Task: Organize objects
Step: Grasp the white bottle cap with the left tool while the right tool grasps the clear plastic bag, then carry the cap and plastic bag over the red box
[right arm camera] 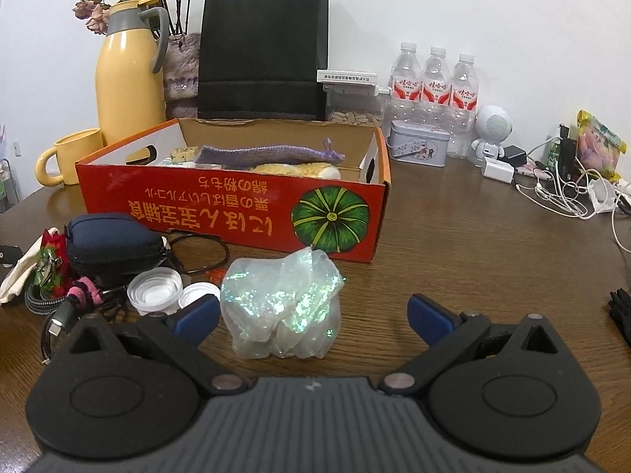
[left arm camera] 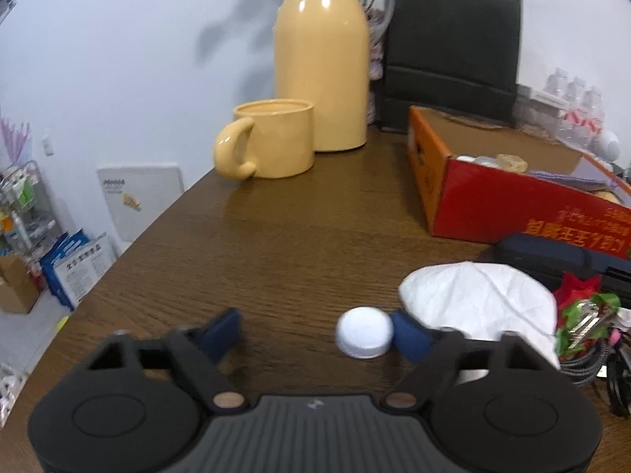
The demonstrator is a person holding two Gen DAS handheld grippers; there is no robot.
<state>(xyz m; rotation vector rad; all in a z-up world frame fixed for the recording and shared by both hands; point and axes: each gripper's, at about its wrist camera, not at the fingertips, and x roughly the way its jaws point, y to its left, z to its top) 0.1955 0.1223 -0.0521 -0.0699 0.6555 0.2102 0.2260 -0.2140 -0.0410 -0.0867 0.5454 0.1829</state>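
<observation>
With jaws parted around a white bottle cap (left arm camera: 364,337) touching only the right pad, left gripper (left arm camera: 319,333) unclosed, right gripper (right arm camera: 313,315) wide beside crumpled iridescent wrap (right arm camera: 282,305), both near red box (right arm camera: 236,213) on counter (left arm camera: 295,236), presumably for boxing.

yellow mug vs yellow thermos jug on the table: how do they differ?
The yellow mug is short and squat; the yellow jug stands much taller behind it. The mug is open at the top; the jug wears a grey lid. The mug's handle is yellow like its body; the jug's handle is grey. Shared: same pale yellow, both upright on the wooden table, side by side.
</observation>
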